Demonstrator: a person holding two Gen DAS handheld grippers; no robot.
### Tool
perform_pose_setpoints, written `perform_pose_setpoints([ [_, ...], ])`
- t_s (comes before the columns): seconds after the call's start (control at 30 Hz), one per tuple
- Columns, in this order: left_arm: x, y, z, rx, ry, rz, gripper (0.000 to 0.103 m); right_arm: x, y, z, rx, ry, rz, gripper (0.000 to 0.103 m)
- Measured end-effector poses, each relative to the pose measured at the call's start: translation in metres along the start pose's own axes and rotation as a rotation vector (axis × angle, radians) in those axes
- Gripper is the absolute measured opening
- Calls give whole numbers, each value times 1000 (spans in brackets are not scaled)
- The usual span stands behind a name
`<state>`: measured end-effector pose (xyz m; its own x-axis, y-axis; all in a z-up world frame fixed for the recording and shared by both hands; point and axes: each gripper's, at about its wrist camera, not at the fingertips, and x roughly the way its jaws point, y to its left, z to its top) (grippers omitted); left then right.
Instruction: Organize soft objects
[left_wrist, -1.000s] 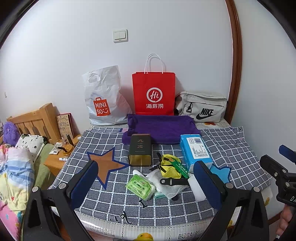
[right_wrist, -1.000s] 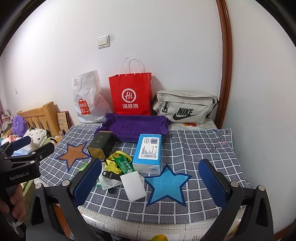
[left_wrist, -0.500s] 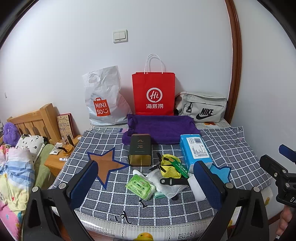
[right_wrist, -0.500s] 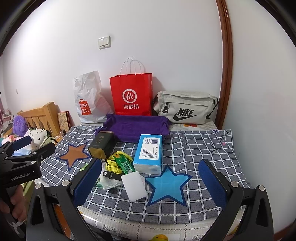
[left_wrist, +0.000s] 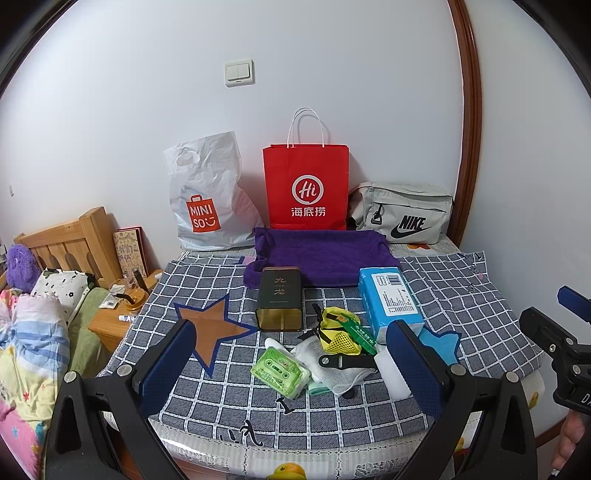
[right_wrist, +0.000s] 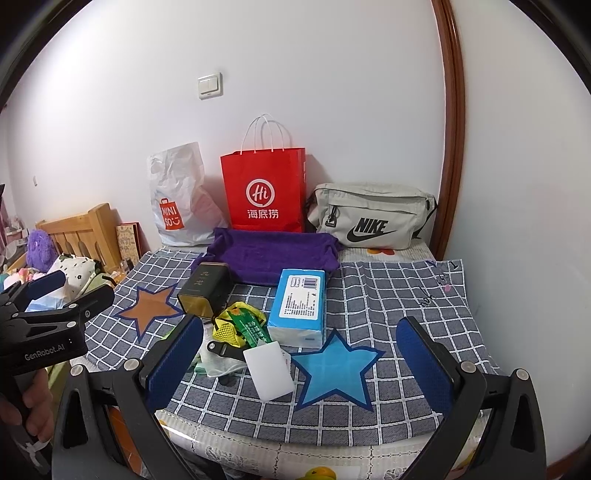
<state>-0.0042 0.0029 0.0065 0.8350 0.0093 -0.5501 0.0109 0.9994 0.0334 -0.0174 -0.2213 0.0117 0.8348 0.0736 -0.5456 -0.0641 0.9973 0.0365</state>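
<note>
Both grippers are hanging at the near edge of a checkered cloth (left_wrist: 461, 295) with nothing in them. The left gripper (left_wrist: 291, 363) has its fingers spread wide, same deal with the right gripper (right_wrist: 301, 363).

The soft stuff sits mid-cloth in a little pile: a yellow mesh pouch (left_wrist: 338, 332), a white gauzy cloth (left_wrist: 332, 373) under a black strap (left_wrist: 345, 362), and a green cassette-looking thing (left_wrist: 280, 371) just left of them. A blue tissue pack (right_wrist: 299, 306) lies beside the pile, a white card (right_wrist: 269, 373) touching its near end. A dark tin (left_wrist: 279, 299) lies on its side behind, by a purple towel (left_wrist: 321, 254). Against the wall: a white plastic bag (left_wrist: 207, 195), a red paper bag (left_wrist: 306, 188) and a grey waist bag (left_wrist: 402, 212).
</note>
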Motion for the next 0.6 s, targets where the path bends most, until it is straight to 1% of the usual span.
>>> perform_pose_setpoints([
  [0.6, -3, 1, 0, 1, 4, 4, 103, -3, 1, -1, -8, -15, 12, 103],
])
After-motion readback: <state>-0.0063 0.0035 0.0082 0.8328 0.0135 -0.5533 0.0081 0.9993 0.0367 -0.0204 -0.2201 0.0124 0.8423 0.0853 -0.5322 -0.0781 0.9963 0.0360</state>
